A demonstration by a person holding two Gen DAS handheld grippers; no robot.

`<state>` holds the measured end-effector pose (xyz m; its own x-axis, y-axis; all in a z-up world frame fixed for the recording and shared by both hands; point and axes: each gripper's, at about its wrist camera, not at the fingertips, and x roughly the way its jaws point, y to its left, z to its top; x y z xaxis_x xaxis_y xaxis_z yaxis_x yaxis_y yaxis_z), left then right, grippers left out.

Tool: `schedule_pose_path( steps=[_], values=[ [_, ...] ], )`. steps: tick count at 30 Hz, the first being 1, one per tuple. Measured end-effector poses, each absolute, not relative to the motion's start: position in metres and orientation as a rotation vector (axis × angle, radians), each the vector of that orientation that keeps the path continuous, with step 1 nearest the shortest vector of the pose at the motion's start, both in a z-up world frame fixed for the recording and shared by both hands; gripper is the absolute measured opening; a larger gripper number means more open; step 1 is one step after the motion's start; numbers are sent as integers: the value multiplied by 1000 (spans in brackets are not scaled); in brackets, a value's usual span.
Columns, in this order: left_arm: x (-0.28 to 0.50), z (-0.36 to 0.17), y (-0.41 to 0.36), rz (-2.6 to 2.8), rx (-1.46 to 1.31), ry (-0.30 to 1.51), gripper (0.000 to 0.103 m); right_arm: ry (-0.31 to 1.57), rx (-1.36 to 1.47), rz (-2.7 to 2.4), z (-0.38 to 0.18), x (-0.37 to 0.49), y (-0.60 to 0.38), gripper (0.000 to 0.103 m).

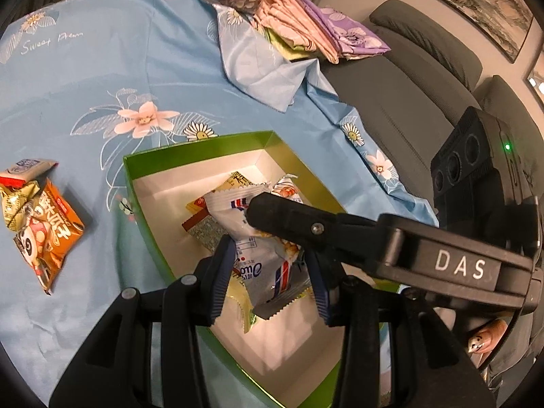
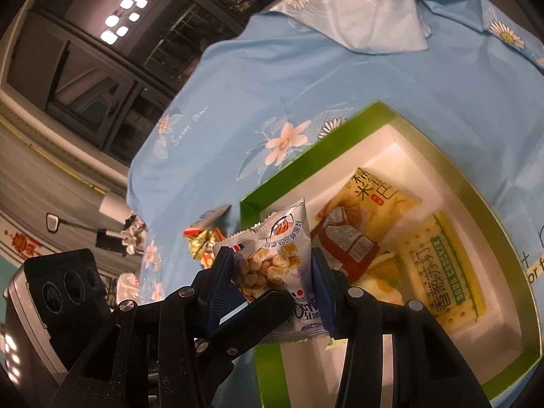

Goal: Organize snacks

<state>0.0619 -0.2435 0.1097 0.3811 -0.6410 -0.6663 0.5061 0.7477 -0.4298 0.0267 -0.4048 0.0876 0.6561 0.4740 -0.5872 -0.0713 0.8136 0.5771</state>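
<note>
A white and blue snack packet [image 1: 261, 265] printed with round biscuits hangs over the green box [image 1: 197, 149], held from two sides. My left gripper [image 1: 267, 250] is shut on one end of it. My right gripper [image 2: 272, 258] is shut on the same packet [image 2: 275, 265]. One right finger [image 1: 282, 216] crosses the left wrist view from the right. One left finger [image 2: 258, 309] reaches in from the lower left of the right wrist view. Inside the white-lined box [image 2: 306, 159] lie a yellow rice cracker packet [image 2: 374, 197] and a soda cracker packet [image 2: 442, 272].
Loose snacks lie on the blue flowered cloth [image 1: 136, 68] left of the box: an orange packet [image 1: 51, 234], a gold one [image 1: 17, 204] and a white and red one [image 1: 27, 170]. Folded cloths [image 1: 306, 27] are stacked at the back. A grey sofa [image 1: 408, 85] stands to the right.
</note>
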Motion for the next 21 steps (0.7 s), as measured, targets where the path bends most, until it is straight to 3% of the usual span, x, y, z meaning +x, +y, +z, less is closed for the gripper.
schedule_pose_path(
  steps=[21],
  values=[
    [76, 91, -254, -721, -170, 1009, 43, 875, 595, 275, 70, 42, -416, 48]
  ],
)
